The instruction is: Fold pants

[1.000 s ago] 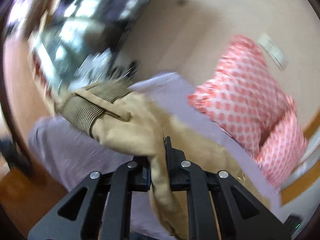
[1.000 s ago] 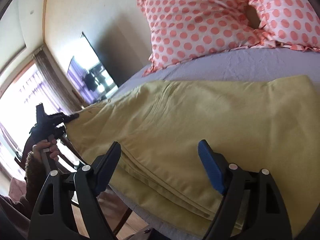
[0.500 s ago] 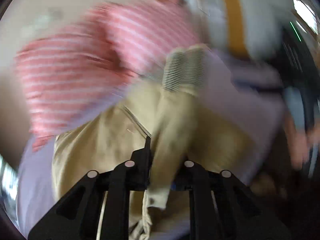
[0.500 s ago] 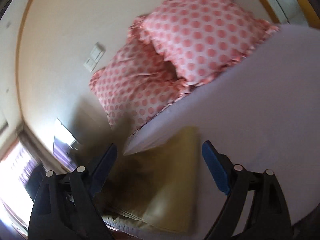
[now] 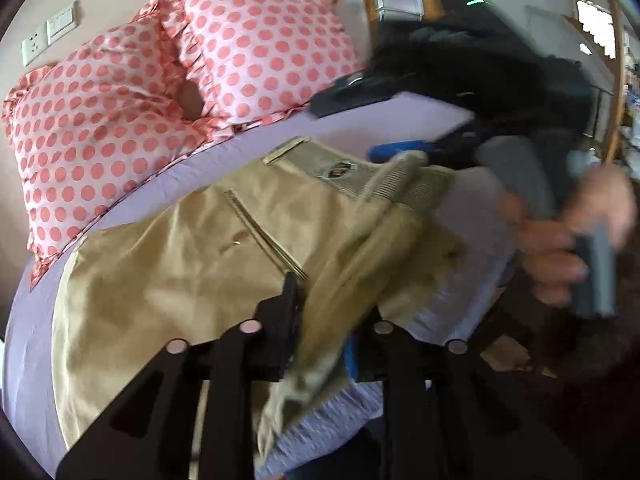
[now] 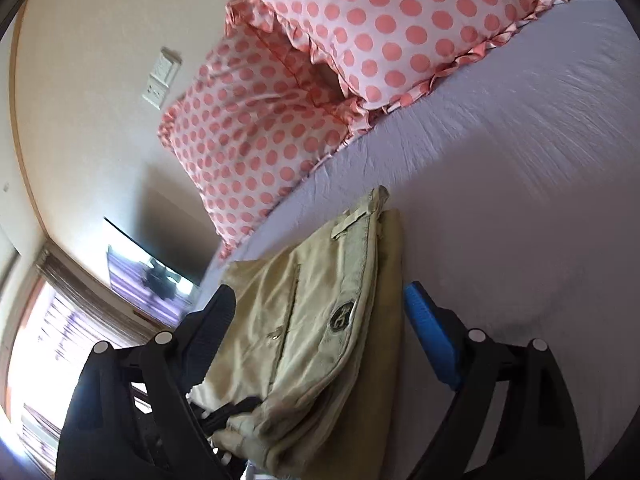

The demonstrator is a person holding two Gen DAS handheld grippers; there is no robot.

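Tan pants [image 5: 192,264] lie folded over on the lilac bed sheet [image 5: 28,344], waistband and zip pocket facing up. My left gripper [image 5: 324,320] is shut on a bunched fold of the pants near the bed's edge. In the right wrist view the pants [image 6: 320,320] lie between and below the fingers of my right gripper [image 6: 320,320], which is open and holds nothing. The right gripper [image 5: 400,150] also shows in the left wrist view, held in a hand above the waistband at the far right.
Two pink polka-dot pillows [image 5: 160,80] lean on the wall at the head of the bed. Bare sheet [image 6: 520,160] stretches to the right of the pants. A wall TV [image 6: 148,276] and a window are at the left. Dark clothing [image 5: 500,60] is at the right.
My left gripper has swung the pant leg over onto the rest of the pants, towards the waistband. My right gripper has shifted so the folded pants now lie between its open fingers.
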